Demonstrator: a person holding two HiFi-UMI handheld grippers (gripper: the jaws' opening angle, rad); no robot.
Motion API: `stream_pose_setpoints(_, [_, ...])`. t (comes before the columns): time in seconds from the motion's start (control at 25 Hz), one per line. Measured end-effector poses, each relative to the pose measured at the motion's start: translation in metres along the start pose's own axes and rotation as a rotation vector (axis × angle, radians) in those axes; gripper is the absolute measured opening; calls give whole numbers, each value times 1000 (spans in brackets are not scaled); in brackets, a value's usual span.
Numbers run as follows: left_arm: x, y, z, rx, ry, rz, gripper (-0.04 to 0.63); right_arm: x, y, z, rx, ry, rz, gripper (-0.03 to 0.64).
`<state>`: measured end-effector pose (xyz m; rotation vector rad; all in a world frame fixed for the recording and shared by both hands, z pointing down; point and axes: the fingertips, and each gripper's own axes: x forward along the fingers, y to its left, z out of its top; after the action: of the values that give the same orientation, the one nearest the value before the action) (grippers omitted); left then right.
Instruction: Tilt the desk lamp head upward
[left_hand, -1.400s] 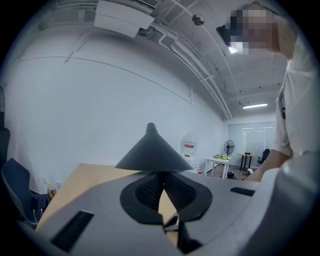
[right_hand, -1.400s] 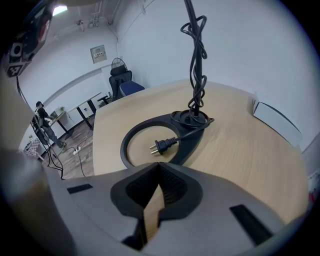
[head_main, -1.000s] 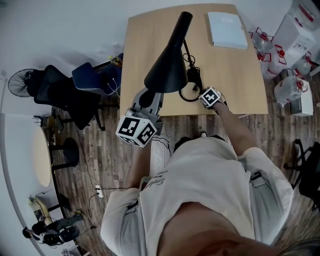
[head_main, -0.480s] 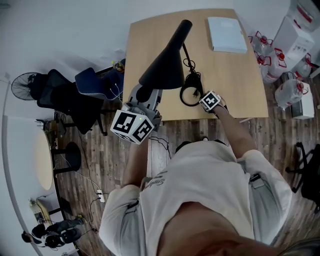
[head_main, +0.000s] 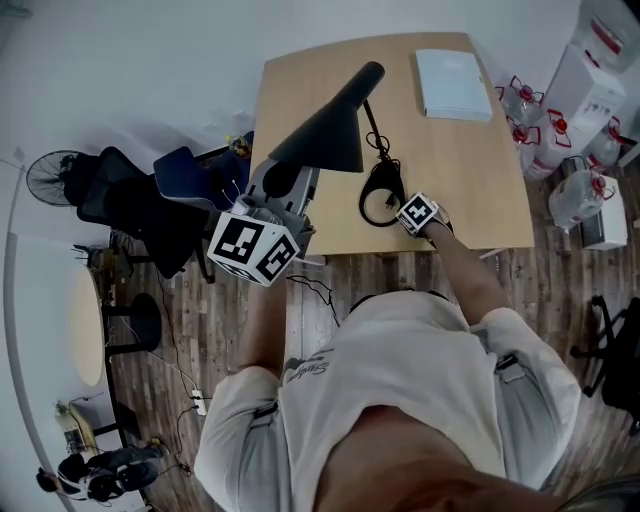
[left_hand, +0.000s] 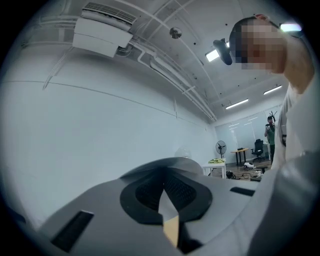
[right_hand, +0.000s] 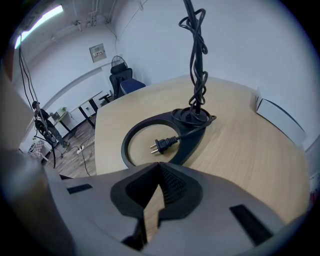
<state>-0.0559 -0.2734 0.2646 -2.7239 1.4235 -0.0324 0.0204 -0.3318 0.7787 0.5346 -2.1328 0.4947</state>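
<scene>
- The black lamp head (head_main: 322, 128) hangs over the left part of the wooden counter (head_main: 470, 160). It is tilted. Its thin end points to the far side and its wide end points to the near left corner.
- The lamp's thin pole (head_main: 374, 112) goes down to a black ring base (head_main: 364, 196) that sits flat on the counter.
- A black cord (right_hand: 196, 55) is wound round the pole. Its plug (right_hand: 162, 145) lies on the counter inside the ring.
- The left gripper (left_hand: 163, 186) is held up just under the wide end of the lamp head. I cannot tell if it touches it. Its jaws are almost together, with only a thin slit between them, and they hold nothing. It looks up at a pale wall.
- The right gripper (right_hand: 159, 176) is low at the near edge of the counter, just beside the ring base. Its jaws are almost together too, with nothing in them.
- A white book (head_main: 452, 72) lies flat at the far right of the counter, well apart from the lamp.
- Dark chairs (head_main: 150, 195) stand on the floor to the left of the counter.
</scene>
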Motion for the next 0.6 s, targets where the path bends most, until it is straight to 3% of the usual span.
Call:
stream_pose_setpoints(0.2, [8,0,9,26,4,-15,14,1,-2,-2,10,28,20,-5])
stream_pose_setpoints(0.4, [12,5,20,-11,-38,-38,13,3,1,-1,-44,96,27,-5])
stream_pose_setpoints(0.6, [16,4,27,-10,-60,-48,12,1,2,-1,-18,95,38,-5])
